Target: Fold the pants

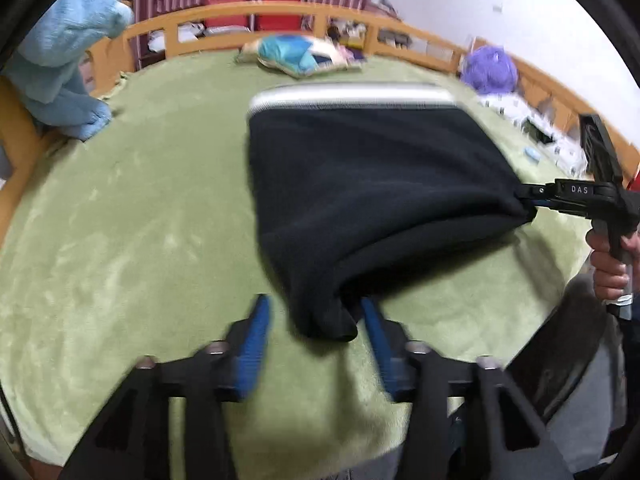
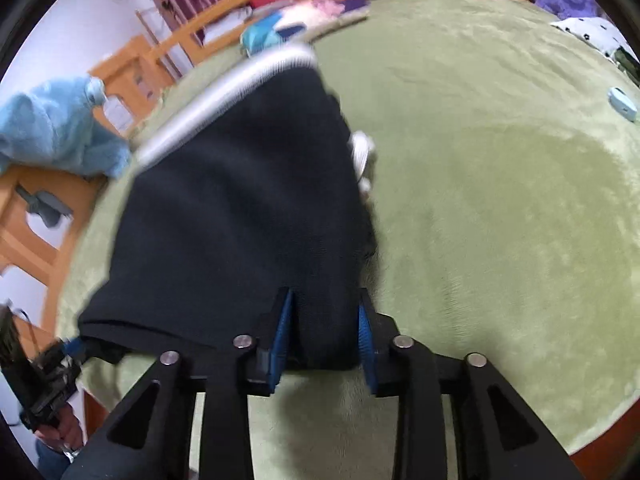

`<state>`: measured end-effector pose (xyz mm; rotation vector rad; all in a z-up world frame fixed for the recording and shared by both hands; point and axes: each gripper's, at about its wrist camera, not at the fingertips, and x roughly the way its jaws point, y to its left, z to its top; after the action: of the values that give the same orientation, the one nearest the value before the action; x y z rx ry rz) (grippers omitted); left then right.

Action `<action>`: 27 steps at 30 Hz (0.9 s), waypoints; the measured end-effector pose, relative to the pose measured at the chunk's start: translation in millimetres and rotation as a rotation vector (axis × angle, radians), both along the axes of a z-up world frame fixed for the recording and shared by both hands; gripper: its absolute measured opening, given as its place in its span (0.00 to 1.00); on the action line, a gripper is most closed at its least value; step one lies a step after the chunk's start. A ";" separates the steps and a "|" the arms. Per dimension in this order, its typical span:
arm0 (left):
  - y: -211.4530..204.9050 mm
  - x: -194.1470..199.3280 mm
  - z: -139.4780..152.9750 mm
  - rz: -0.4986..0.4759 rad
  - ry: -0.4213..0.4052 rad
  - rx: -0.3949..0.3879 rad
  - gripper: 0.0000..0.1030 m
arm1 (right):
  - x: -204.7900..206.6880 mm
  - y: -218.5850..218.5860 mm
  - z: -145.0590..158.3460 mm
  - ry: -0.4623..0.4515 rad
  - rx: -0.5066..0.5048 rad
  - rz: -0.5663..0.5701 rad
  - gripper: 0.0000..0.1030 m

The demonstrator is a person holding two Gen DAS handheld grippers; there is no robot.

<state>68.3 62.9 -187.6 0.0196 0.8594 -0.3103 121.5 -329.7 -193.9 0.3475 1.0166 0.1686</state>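
Black pants (image 1: 360,184) with a white waistband (image 1: 352,94) lie on a green blanket, the near end lifted. In the left wrist view my left gripper (image 1: 316,312) stands wide open; a bunched black corner hangs between its blue fingers (image 1: 256,340), touching neither clearly. My right gripper (image 1: 532,200) pinches the pants' right corner. In the right wrist view my right gripper (image 2: 324,320) has pants fabric (image 2: 248,208) between its fingers; the fingers look fairly apart. My left gripper (image 2: 60,364) shows at the lower left by the other corner.
A wooden bed rail (image 1: 280,16) runs round the green blanket (image 1: 120,240). A light blue plush blanket (image 1: 64,56) hangs at the left. A folded colourful cloth (image 1: 296,54), a purple plush (image 1: 490,68) and a small blue object (image 2: 622,104) lie near the far edges.
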 end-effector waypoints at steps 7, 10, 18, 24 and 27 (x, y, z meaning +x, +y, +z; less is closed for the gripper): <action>-14.9 40.8 40.3 0.062 -0.073 -0.115 0.56 | -1.0 41.0 44.8 -0.223 -0.135 0.079 0.39; -28.9 71.2 6.2 0.105 0.001 -0.075 0.54 | 6.1 61.3 15.0 -0.184 -0.218 0.128 0.41; -18.9 57.5 -22.1 0.042 0.026 -0.111 0.55 | 2.1 64.8 -8.5 -0.075 -0.303 0.193 0.40; -19.1 113.8 23.4 0.059 -0.031 -0.137 0.57 | 42.2 50.2 44.0 -0.317 -0.284 0.096 0.56; -40.6 156.2 35.3 0.032 -0.067 -0.129 0.63 | 79.3 53.6 46.1 -0.346 -0.261 0.087 0.56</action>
<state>224.5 22.3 -152.3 -0.1029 0.7716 -0.3322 200.8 -276.1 -147.9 0.0328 0.7004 0.1657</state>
